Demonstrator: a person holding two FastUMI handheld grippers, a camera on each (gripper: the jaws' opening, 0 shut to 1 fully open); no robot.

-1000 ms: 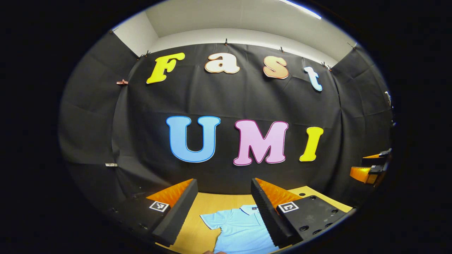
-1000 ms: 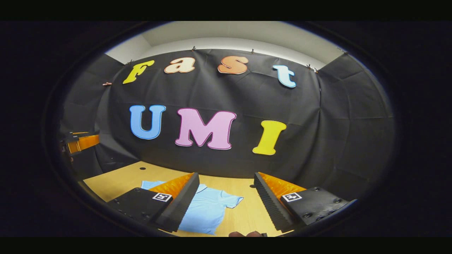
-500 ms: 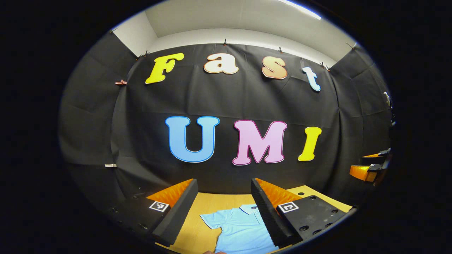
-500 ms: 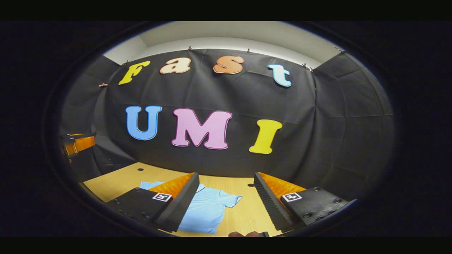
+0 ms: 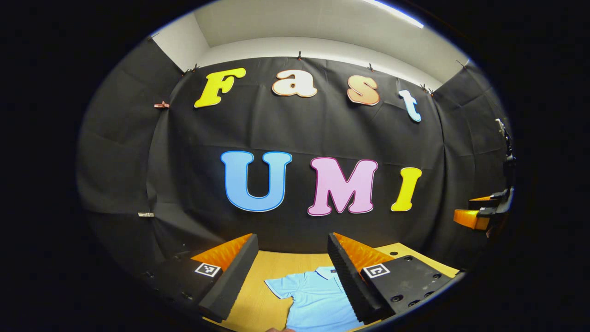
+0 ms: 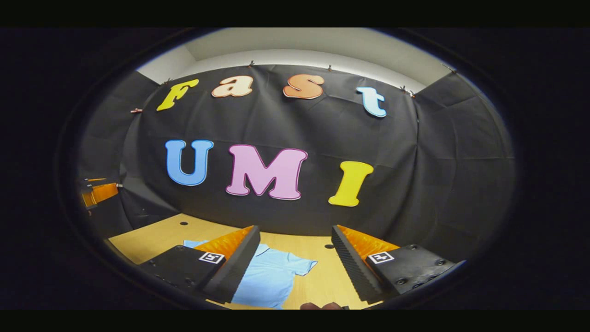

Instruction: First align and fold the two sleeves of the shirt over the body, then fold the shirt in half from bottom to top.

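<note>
A light blue polo shirt (image 5: 315,297) lies flat on the wooden table (image 5: 272,263), collar toward the far wall, both short sleeves spread out. In the left gripper view my left gripper (image 5: 291,242) hangs open above the shirt's left sleeve and collar. In the right gripper view the shirt (image 6: 272,276) lies low between the fingers, and my right gripper (image 6: 295,233) is open above its right sleeve, with nothing held. The right gripper (image 5: 479,214) also shows at the far right edge of the left gripper view. The left gripper (image 6: 99,191) shows at the far left of the right gripper view.
The booth's black cloth wall rises right behind the table's far edge. Small dark holes (image 6: 183,223) mark the tabletop (image 6: 152,235) near the back. A bit of a hand (image 6: 320,305) shows at the bottom edge.
Both views have shifted only slightly; the grippers stay open and high, and the shirt has not moved.
</note>
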